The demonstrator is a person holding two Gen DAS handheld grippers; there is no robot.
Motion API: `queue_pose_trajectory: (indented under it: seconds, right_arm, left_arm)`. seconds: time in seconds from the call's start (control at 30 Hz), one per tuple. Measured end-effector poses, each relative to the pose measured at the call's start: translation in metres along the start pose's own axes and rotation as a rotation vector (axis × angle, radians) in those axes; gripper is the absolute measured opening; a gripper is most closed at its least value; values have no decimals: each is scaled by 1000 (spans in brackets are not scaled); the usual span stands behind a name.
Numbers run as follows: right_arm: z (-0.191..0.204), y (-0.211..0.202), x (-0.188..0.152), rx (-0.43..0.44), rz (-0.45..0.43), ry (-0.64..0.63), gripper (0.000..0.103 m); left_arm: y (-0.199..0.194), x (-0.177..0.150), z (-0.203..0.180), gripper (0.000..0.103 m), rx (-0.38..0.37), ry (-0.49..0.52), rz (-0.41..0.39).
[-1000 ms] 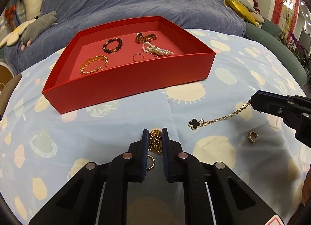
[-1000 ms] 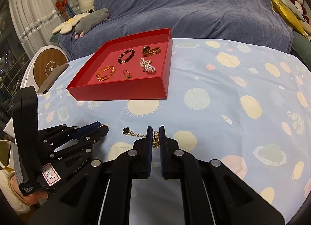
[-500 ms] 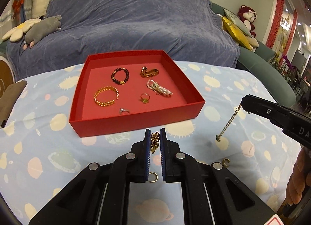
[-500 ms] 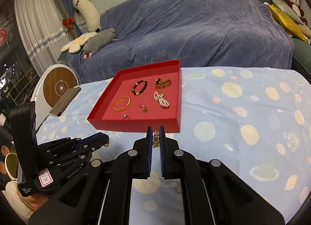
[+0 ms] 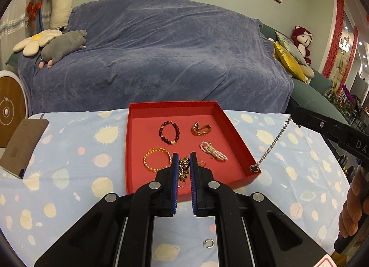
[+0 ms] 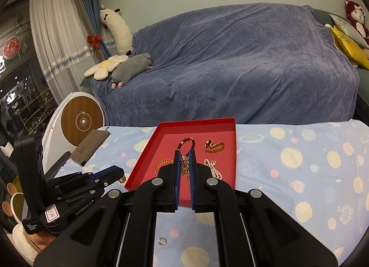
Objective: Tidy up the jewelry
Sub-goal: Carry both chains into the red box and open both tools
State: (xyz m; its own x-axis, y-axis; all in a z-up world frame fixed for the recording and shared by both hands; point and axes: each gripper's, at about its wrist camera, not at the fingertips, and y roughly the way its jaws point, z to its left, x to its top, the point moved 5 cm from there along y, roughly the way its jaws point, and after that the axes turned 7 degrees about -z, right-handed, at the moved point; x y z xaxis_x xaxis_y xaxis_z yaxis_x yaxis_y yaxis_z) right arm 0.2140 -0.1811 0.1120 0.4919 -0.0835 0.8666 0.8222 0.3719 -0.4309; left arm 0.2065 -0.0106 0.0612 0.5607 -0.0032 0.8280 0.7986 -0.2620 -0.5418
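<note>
My left gripper (image 5: 184,163) is shut on a bunched gold chain (image 5: 184,171), held in the air over the near part of the red tray (image 5: 175,105). My right gripper (image 6: 184,163) is shut on a gold necklace (image 6: 185,165). In the left wrist view that right gripper (image 5: 294,115) lets the necklace chain (image 5: 275,141) hang down to a black clover pendant (image 5: 254,168) at the tray's near right corner. I cannot tell whether the two chains join. The left gripper (image 6: 121,171) shows gold at its tip.
Inside the tray lie a dark bead bracelet (image 5: 169,133), a gold link bracelet (image 5: 201,130), a pearl piece (image 5: 213,151), a gold bangle (image 5: 156,159) and a ring (image 5: 201,163). An open ring (image 5: 208,243) lies on the spotted cloth (image 5: 69,151). A brown pad (image 5: 23,145) sits left; a blue-covered sofa stands behind.
Both grippers have risen and carried their chains up off the cloth. The clover pendant left the cloth and now dangles by the tray's near right corner.
</note>
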Motion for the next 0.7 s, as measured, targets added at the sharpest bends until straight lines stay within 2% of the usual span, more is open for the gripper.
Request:
queue_pose_trajectory:
  seconds: [0.3, 0.7]
  right_arm:
    - [-11, 68, 27, -6, 25, 71, 6]
    - [-13, 144, 0, -43, 108, 56, 6]
  left_arm:
    - [60, 27, 24, 7, 46, -8, 21]
    - [125, 27, 45, 7, 115, -23, 66]
